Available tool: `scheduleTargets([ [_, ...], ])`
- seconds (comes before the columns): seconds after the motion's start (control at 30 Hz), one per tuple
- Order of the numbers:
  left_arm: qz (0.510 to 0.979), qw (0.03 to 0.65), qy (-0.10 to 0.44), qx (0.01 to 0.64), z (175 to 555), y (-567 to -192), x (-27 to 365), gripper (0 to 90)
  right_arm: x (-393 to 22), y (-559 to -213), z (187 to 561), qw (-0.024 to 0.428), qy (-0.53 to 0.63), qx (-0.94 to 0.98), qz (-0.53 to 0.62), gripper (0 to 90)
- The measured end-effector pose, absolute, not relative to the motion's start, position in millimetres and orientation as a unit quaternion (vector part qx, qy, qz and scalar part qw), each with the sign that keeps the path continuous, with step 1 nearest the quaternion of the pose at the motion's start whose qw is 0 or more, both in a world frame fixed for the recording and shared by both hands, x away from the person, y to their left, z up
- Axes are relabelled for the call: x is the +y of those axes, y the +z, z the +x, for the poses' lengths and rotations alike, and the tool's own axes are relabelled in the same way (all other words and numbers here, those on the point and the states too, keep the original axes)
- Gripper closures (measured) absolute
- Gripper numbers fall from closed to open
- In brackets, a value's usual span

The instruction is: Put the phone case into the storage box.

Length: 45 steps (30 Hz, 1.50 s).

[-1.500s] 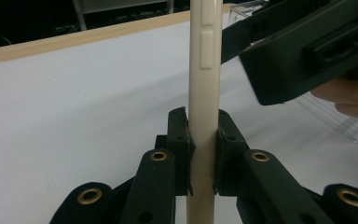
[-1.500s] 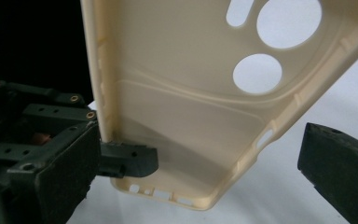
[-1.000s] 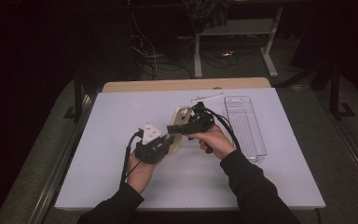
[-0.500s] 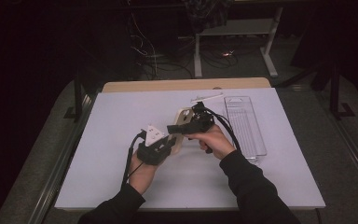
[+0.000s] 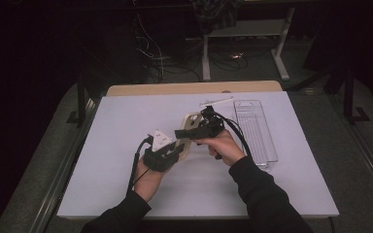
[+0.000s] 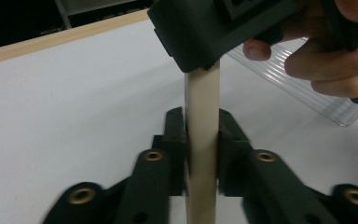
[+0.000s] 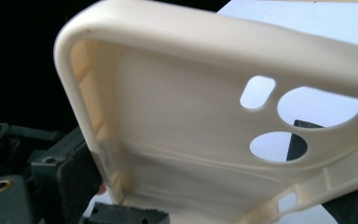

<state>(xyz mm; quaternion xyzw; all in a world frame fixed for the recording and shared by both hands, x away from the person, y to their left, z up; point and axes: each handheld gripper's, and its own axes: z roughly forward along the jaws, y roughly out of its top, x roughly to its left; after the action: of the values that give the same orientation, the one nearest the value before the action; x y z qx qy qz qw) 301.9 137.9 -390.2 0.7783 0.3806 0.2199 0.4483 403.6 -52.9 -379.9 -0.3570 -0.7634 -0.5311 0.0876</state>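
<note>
A cream phone case (image 5: 188,127) is held up over the white mat between both grippers. My left gripper (image 5: 175,148) grips the case's lower edge from below. In the left gripper view its two black pads (image 6: 175,140) lie against either side of the thin cream edge (image 6: 203,116); the jaws have just been opening a little, with the case still between them. My right gripper (image 5: 187,132) is shut on the case's upper part, its black body (image 6: 205,37) clamped over the top of the edge. The right gripper view looks into the case's inside (image 7: 177,121), with its camera cut-outs.
A clear plastic tray (image 5: 255,128) lies on the mat's right side, close behind the right hand. A thin white strip (image 5: 216,102) rests near the mat's far edge. The white mat (image 5: 126,116) covers a wooden table (image 5: 189,88); dark floor and cables lie beyond.
</note>
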Motion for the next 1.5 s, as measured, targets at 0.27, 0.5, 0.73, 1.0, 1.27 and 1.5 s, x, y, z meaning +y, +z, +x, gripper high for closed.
scheduleTargets([
  [0.27, 0.801, 0.432, 0.196, 0.366, 306.8, -386.4, 141.4, 43.6, -54.6, -380.3, 404.4, 0.077, -0.525, -0.768, -0.357, 6.1],
  [0.5, 0.821, 0.423, 0.149, 0.354, 312.1, -379.9, 152.2, 25.6, -57.3, -380.4, 405.9, 0.069, -0.523, -0.77, -0.358, 6.3],
  [0.73, 0.841, 0.417, 0.121, 0.323, 318.1, -377.7, 165.3, 13.4, -59.2, -382.0, 406.8, 0.069, -0.52, -0.771, -0.362, 6.4],
  [1.0, 0.858, 0.412, 0.117, 0.285, 318.5, -382.8, 185.6, 4.4, -59.4, -380.9, 406.0, 0.069, -0.518, -0.771, -0.363, 6.6],
  [1.27, 0.86, 0.415, 0.111, 0.276, 311.8, -398.9, 214.8, 0.0, -62.4, -378.3, 405.9, 0.062, -0.517, -0.773, -0.364, 6.8],
  [1.5, 0.86, 0.419, 0.111, 0.268, 303.5, -406.4, 234.4, 0.0, -62.0, -378.0, 405.4, 0.058, -0.515, -0.775, -0.361, 6.8],
])
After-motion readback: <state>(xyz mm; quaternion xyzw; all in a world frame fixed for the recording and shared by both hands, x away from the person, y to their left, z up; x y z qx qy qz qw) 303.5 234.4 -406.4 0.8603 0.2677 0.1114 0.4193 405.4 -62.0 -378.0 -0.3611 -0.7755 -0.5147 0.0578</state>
